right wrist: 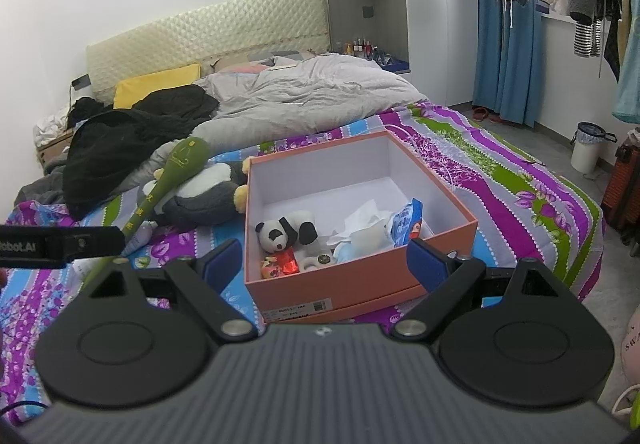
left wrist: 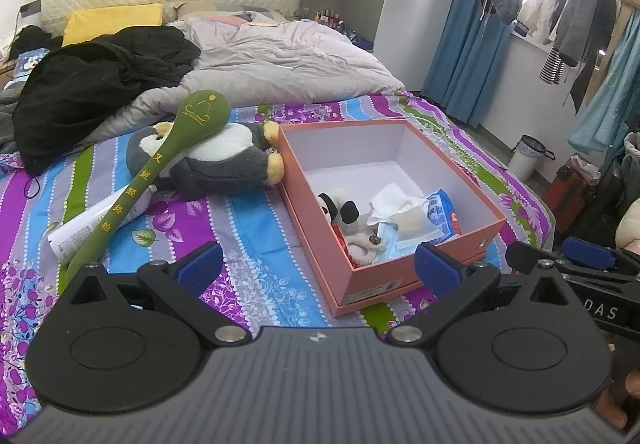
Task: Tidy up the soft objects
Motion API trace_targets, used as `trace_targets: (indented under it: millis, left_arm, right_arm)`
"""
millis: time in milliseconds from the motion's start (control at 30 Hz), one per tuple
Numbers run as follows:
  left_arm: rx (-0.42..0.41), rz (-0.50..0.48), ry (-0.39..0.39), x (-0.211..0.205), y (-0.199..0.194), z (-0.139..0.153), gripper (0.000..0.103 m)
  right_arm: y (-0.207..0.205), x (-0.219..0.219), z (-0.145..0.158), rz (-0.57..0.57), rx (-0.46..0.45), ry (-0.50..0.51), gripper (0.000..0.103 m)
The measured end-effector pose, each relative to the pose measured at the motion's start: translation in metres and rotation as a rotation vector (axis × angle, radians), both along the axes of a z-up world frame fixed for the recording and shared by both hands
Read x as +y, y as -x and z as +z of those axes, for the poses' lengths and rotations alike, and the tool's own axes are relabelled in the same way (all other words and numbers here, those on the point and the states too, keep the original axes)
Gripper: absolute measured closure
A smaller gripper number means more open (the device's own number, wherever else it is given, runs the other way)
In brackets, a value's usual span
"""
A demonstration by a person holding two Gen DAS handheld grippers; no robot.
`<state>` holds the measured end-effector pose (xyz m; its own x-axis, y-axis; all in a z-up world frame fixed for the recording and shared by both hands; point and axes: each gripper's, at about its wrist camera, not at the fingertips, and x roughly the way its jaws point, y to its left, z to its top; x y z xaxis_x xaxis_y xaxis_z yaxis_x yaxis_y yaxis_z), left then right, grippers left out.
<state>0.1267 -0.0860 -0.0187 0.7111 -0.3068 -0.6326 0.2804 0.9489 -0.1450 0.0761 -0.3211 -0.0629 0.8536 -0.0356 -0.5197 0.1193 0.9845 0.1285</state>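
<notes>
Box [left wrist: 420,276] of pink card sits open on the striped bedspread [left wrist: 248,228] near the bed's foot edge, holding a small panda toy [right wrist: 286,232]. Left gripper [left wrist: 320,264] and right gripper [right wrist: 324,260] hover before it, both spread wide and empty. A grey plush penguin [left wrist: 216,159] lies touching the box's left wall, a green padded mallet [left wrist: 160,167] across it.

"DAS" on right hand-held gripper [left wrist: 560,264], "obot.AI" on left hand-held gripper [right wrist: 60,246]
</notes>
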Motion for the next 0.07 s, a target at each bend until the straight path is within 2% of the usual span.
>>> trace_targets:
  millis: [67]
  left_arm:
    - [0.000, -0.002, -0.001, -0.0001, -0.0003, -0.0003, 0.000]
  right_arm:
    - [-0.0002, 0.0003, -0.0002, -0.001, 0.003, 0.000, 0.012]
